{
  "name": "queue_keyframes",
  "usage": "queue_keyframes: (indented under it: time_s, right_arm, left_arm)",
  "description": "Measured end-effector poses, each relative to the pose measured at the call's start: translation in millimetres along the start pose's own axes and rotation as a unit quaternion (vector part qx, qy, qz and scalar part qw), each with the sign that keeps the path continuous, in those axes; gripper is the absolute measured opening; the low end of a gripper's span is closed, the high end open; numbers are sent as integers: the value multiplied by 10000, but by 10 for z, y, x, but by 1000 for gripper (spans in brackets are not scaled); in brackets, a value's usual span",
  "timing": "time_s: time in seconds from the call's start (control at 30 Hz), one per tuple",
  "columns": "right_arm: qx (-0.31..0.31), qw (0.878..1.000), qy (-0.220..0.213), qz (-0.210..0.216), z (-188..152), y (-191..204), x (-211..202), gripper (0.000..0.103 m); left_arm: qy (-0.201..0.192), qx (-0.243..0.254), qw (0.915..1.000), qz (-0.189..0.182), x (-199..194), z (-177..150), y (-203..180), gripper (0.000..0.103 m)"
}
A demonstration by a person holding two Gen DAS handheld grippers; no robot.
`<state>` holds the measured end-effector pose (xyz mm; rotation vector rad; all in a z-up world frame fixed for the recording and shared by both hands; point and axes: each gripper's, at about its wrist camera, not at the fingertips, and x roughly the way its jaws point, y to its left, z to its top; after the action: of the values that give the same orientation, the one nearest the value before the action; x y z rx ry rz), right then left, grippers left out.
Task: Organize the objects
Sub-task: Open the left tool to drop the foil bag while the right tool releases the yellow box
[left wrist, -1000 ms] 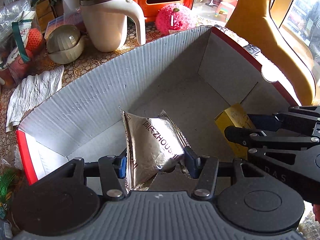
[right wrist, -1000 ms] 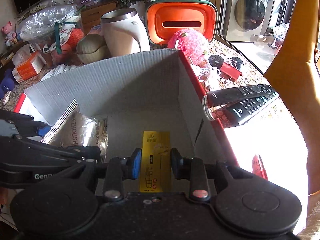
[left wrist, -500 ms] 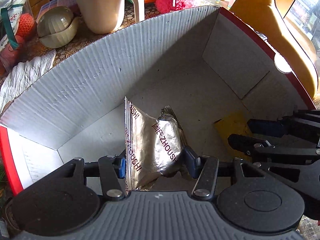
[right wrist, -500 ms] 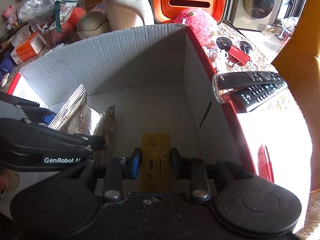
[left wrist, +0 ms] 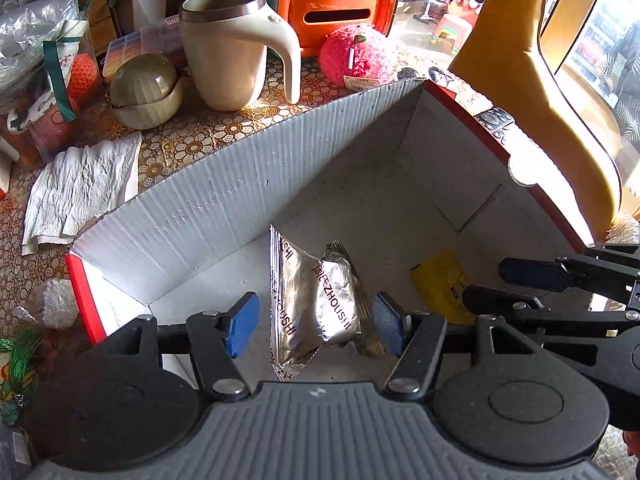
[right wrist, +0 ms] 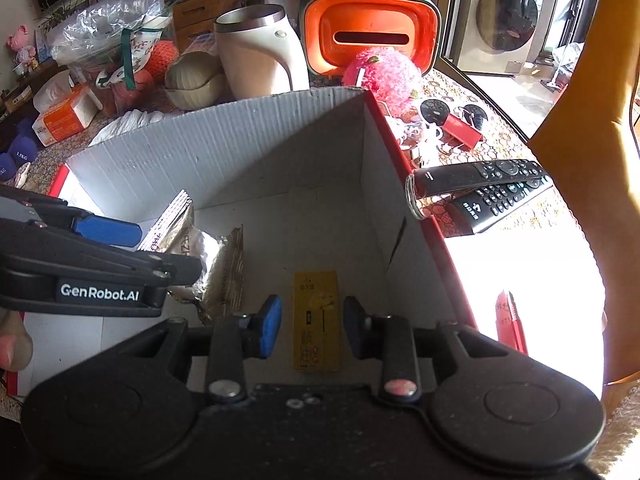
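A cluttered table with a gold floral cloth [left wrist: 208, 136] fills the scene, and my landmark on it is the white corrugated cardboard box with red outer walls [left wrist: 200, 216], open at the top. Beyond the box's far wall stand a cream handled mug with a steel rim [left wrist: 232, 52], an orange box with a slot [right wrist: 370, 36] and a fluffy pink ball [left wrist: 356, 56]; two black remote controls [right wrist: 492, 188] lie just outside its right wall.

Both task things lie on the box floor. The crinkled silver foil snack packet [left wrist: 316, 304] lies between my left gripper [left wrist: 316, 320] pads with its long axis running away from me along my fingers. Those jaws have just been opening: the blue pads now stand spread, clear of the foil on both sides, where a second ago they pinched it. The flat yellow sachet [right wrist: 316, 320] lies the same way between my right gripper [right wrist: 310, 326] pads, long axis pointing to the far wall. Those jaws have just been opening too, and a gap shows on each side where earlier they sat close against it.

Each packet is directly under its own hand, so I judge both placed; withdrawing straight up out of the box looks like the next move.
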<state>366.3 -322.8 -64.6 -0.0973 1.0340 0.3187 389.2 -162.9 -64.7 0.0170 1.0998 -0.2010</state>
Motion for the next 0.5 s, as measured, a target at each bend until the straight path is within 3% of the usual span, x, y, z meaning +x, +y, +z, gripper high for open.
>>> queue_keyframes:
  time_s: [0.5]
  right_arm:
    - [121, 9972, -706, 201, -132, 287, -715, 38]
  left_arm:
    - [-865, 165, 9958, -234, -965, -363, 70, 63]
